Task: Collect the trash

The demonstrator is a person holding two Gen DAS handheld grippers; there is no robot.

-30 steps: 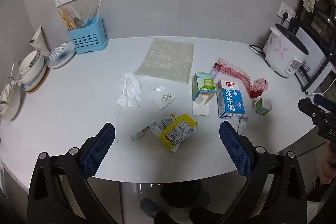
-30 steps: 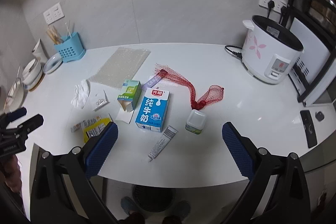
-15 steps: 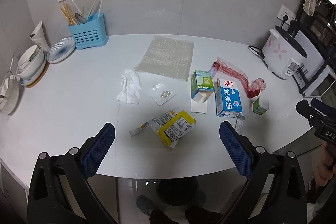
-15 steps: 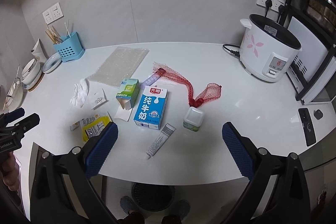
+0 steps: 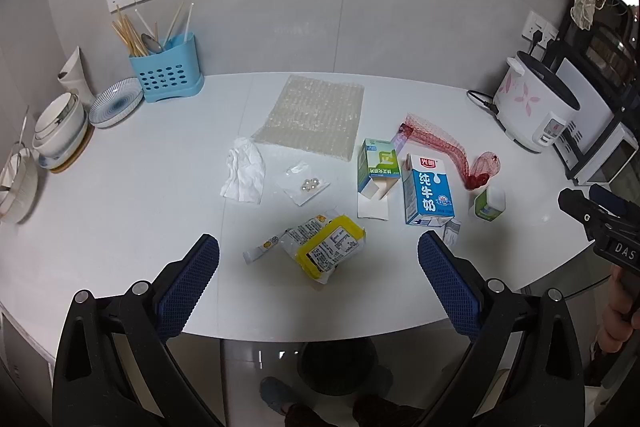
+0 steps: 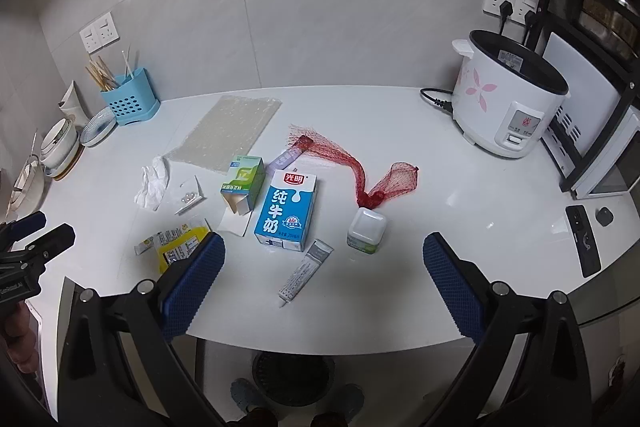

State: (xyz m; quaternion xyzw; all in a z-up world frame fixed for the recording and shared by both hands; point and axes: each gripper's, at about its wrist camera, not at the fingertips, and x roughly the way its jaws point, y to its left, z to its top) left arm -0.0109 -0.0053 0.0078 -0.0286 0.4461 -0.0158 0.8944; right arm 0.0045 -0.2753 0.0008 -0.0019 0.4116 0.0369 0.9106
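Now | left tongs (image 5: 319, 255) wide | right tongs (image 6: 324, 251) wide | one milk carton (image 6: 286, 211) | one red net (image 6: 362, 171)

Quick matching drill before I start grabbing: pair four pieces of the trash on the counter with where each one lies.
Things:
1. milk carton
2. red mesh bag
3. crumpled tissue
4. yellow wrapper

Places:
A. nearest the counter's front edge, between the left gripper's open fingers in its view
B. left of the small clear bag of beads
C. behind the small white tub
D. lying flat, right of the green box

Pairs: 1-D, 2-C, 3-B, 4-A
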